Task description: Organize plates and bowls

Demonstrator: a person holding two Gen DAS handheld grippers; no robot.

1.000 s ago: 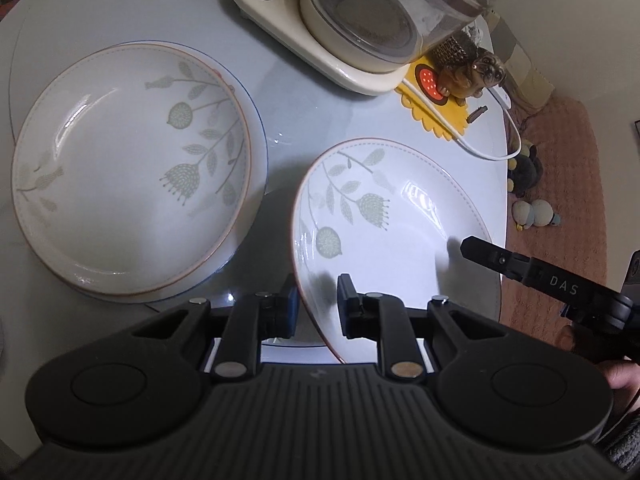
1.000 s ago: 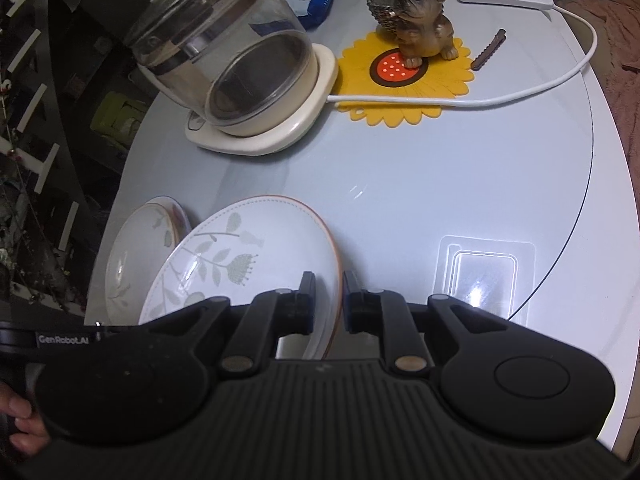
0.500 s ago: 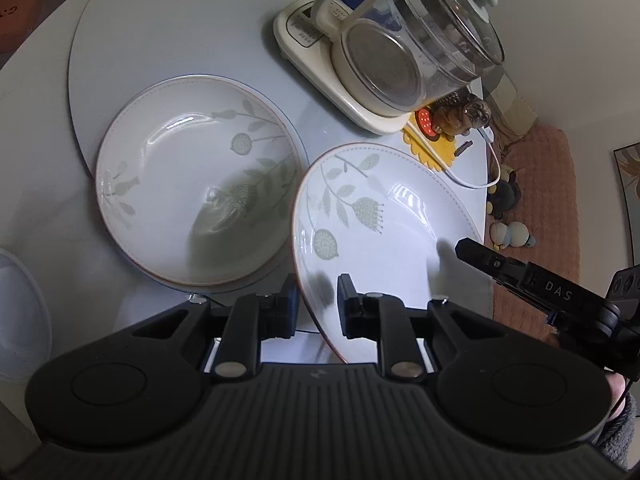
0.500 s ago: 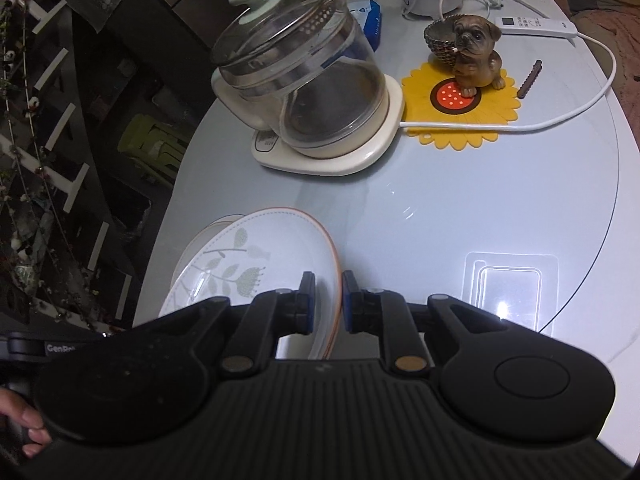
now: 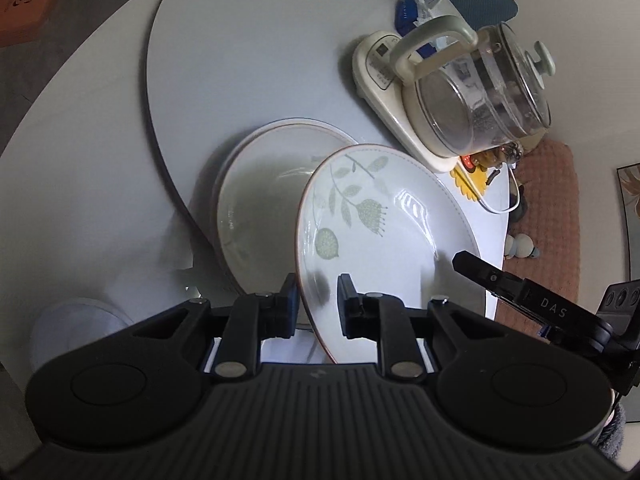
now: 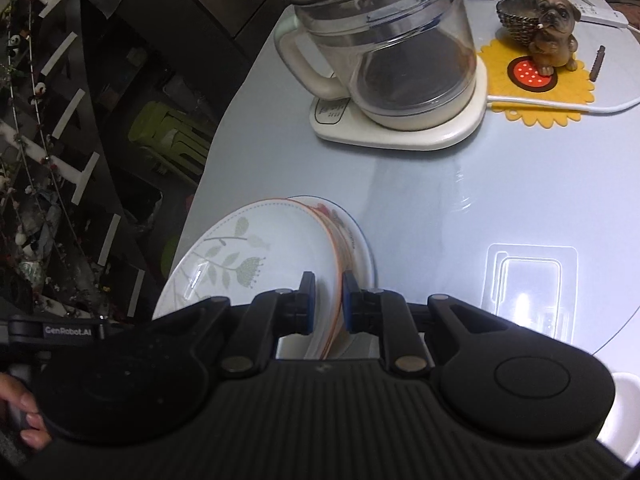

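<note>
Counted on the table [image 6: 500, 184] are three plates [image 5: 384, 236], one held above two stacked near the edge, one glass kettle [image 6: 400, 48], one dog figurine [image 6: 554, 32] and one yellow mat [image 6: 540, 96].

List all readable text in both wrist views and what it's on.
"DAS": on the right gripper, seen from the left wrist view.
"GenRobot.AI": on the left gripper's side bar, seen from the right wrist view.
Kettle base panel print: too small to read.
Orange box marks: blurred, unreadable.

kettle [image 5: 472, 96] blocking beyond plates, bare table [image 5: 248, 52] left
</note>
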